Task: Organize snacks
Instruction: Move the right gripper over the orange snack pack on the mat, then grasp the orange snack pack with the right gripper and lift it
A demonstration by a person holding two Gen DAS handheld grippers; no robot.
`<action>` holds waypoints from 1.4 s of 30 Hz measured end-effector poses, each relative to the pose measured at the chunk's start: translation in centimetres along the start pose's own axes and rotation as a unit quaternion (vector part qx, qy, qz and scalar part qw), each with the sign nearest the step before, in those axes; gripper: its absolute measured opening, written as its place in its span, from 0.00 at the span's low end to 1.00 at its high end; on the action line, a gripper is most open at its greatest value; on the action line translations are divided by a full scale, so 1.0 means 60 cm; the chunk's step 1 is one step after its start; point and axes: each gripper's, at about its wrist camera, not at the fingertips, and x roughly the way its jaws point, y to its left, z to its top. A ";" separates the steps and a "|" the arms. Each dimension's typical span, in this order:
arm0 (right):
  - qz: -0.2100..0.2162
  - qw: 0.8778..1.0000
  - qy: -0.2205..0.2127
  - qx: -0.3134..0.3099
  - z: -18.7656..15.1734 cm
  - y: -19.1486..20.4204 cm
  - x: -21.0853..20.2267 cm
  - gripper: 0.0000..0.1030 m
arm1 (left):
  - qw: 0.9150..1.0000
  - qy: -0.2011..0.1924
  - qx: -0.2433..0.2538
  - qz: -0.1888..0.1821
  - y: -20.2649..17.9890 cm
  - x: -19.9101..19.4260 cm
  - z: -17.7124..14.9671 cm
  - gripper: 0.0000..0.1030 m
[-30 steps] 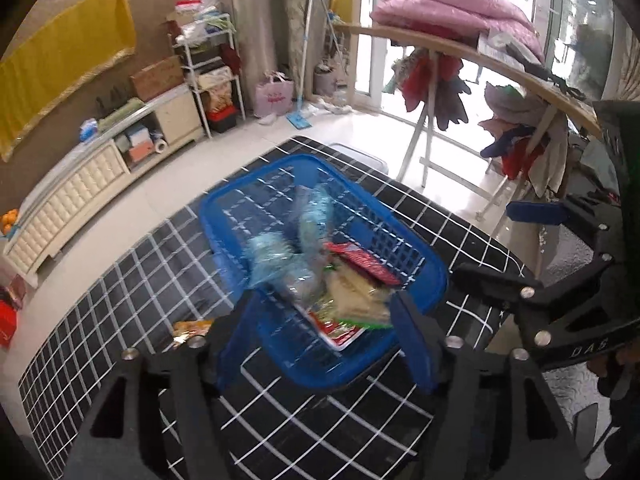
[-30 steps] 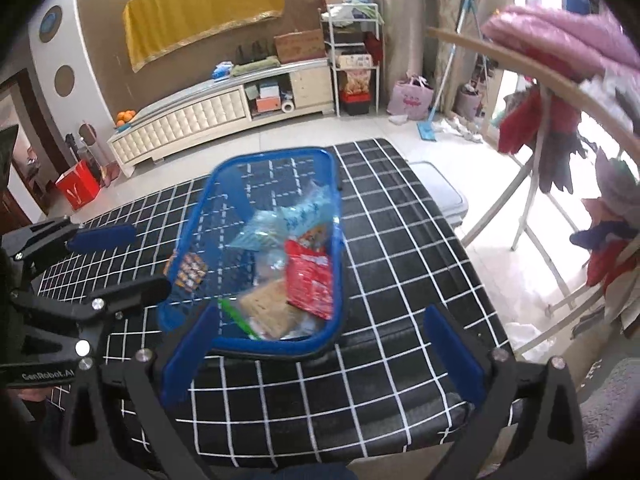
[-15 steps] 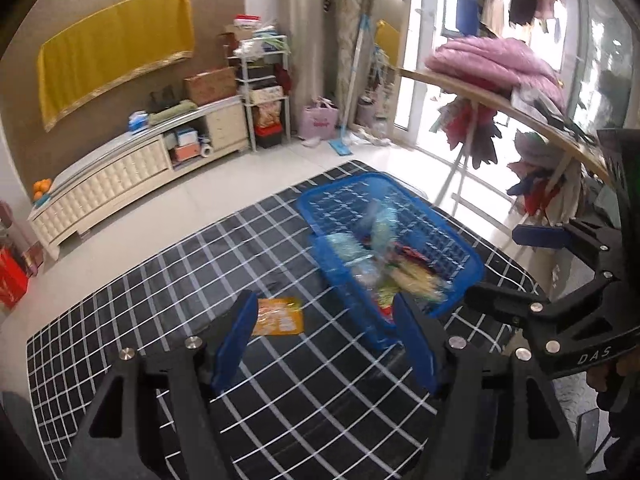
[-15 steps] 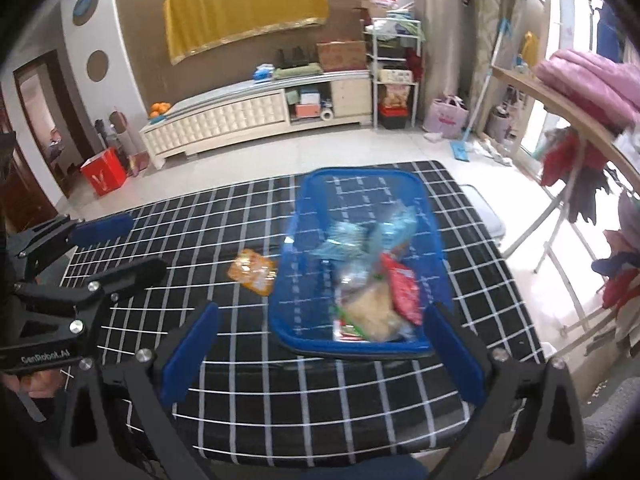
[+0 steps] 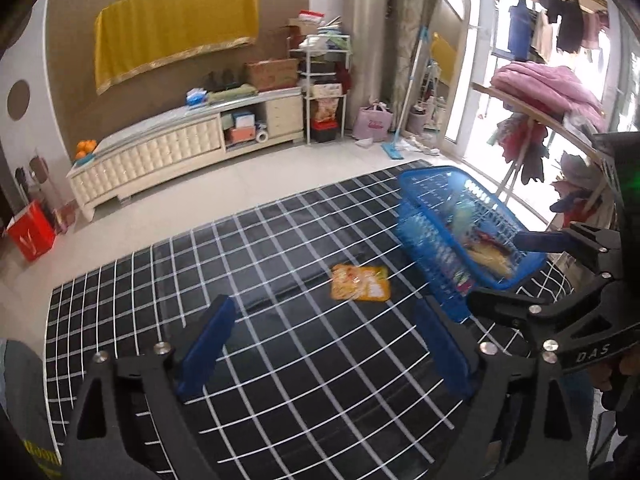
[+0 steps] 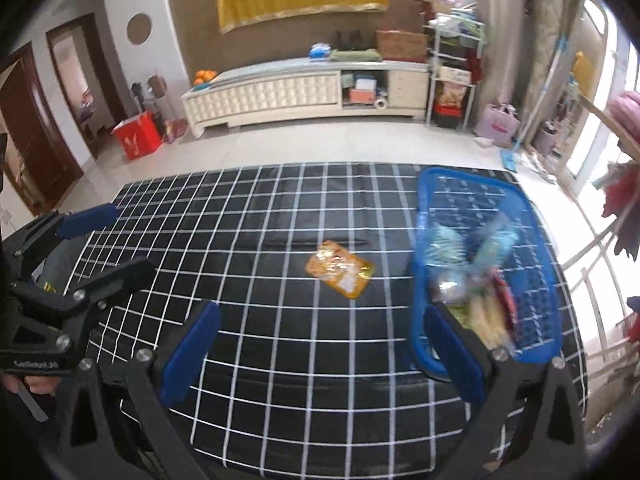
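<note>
An orange snack packet (image 5: pixel 360 288) lies flat on the black checked tablecloth (image 5: pixel 280 360), left of a blue plastic basket (image 5: pixel 424 184) that holds several snack bags. The packet also shows in the right wrist view (image 6: pixel 340 272), left of the basket (image 6: pixel 536 232). My left gripper (image 5: pixel 320 344) is open and empty, above the cloth in front of the packet. My right gripper (image 6: pixel 320 356) is open and empty, above the near part of the table. Each gripper shows at the edge of the other's view.
The table's near and right edges drop to a tiled floor. A clothes rack (image 5: pixel 540 112) with hanging garments stands to the right. A white low cabinet (image 6: pixel 300 92), a shelf unit and a red box (image 6: pixel 136 136) line the far wall.
Both grippers have swung left and pulled back from the basket. The basket now sits at the right of both views and the orange packet has come into the middle.
</note>
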 end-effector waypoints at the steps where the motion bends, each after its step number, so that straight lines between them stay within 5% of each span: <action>1: 0.001 1.000 0.004 -0.003 0.002 0.007 0.011 1.00 | 1.000 0.005 -0.005 0.002 0.011 0.004 -0.005 0.96; 7: 0.021 0.999 0.034 -0.002 0.013 0.041 0.084 1.00 | 0.999 0.031 -0.025 0.023 0.071 0.041 -0.026 1.00; 14: 0.058 0.988 0.115 0.080 0.035 0.039 0.210 1.00 | 0.996 0.064 -0.054 0.024 0.142 0.120 -0.036 1.00; 30: -0.028 0.959 0.203 0.197 0.064 -0.070 0.394 1.00 | 0.986 0.138 -0.088 -0.034 0.190 0.346 0.003 1.00; 38: -0.034 0.953 0.216 0.210 0.071 -0.090 0.422 1.00 | 0.980 0.159 -0.101 -0.056 0.185 0.389 0.003 1.00; 42: -0.076 0.956 0.238 0.151 0.078 -0.057 0.441 1.00 | 0.979 0.168 -0.103 -0.055 0.188 0.396 -0.003 1.00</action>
